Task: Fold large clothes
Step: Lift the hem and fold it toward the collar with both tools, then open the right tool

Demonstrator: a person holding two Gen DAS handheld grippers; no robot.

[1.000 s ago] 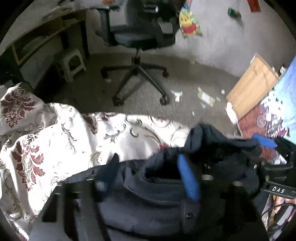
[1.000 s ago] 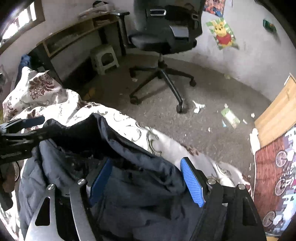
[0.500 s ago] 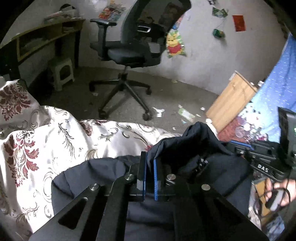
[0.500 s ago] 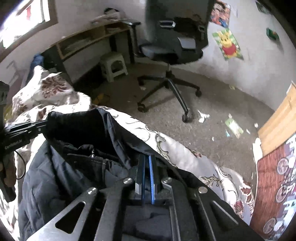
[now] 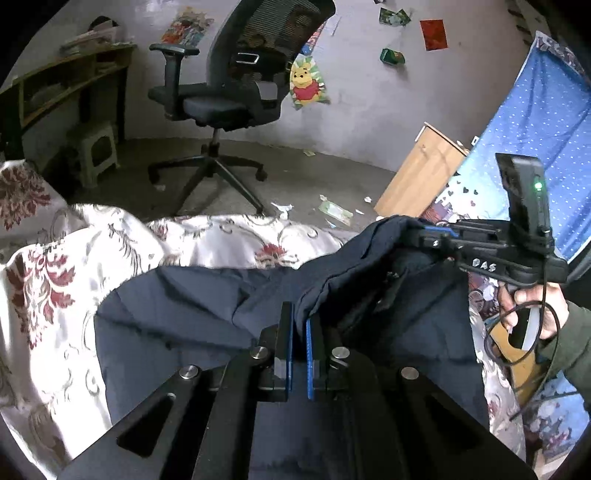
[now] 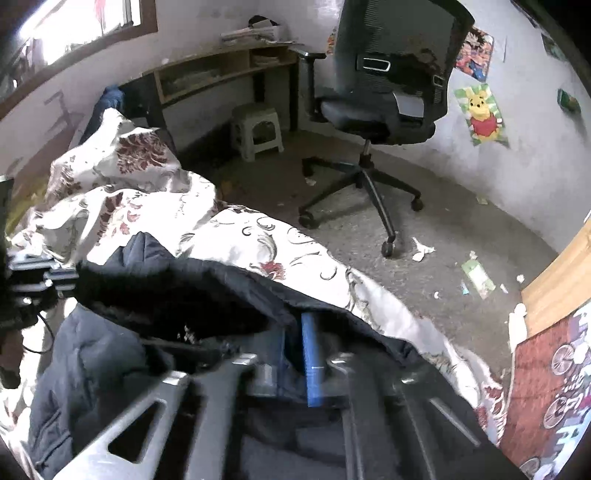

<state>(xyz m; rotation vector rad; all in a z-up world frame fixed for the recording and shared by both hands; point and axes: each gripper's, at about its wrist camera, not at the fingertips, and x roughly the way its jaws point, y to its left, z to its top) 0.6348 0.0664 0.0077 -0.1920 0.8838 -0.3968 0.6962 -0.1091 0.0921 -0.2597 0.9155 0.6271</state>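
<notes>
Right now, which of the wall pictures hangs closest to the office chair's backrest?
The Winnie the Pooh poster, yellow bear in a red shirt, just beside the office chair; the red paper hangs farther away.

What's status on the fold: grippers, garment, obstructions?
Left gripper shut on dark jacket; right gripper shut on it too. Jacket edge raised off floral bedspread. Nothing in the way.
</notes>
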